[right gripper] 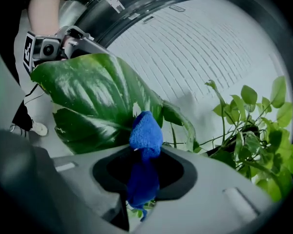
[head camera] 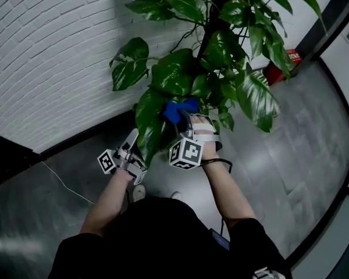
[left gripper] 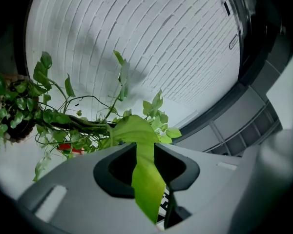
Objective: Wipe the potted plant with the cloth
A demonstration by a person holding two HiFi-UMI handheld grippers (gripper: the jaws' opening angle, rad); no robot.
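A tall potted plant with broad green leaves stands by the white brick wall. My left gripper is shut on one long leaf, which runs between its jaws; in the head view the left gripper holds that leaf's lower end. My right gripper is shut on a blue cloth, whose bunched tip touches the face of the big leaf. From above, the blue cloth sits on the leaf just ahead of the right gripper.
A white brick wall runs behind the plant, with a dark skirting at its foot. Grey floor lies to the right. A red object sits on the floor behind the leaves. A thin cable trails on the floor at left.
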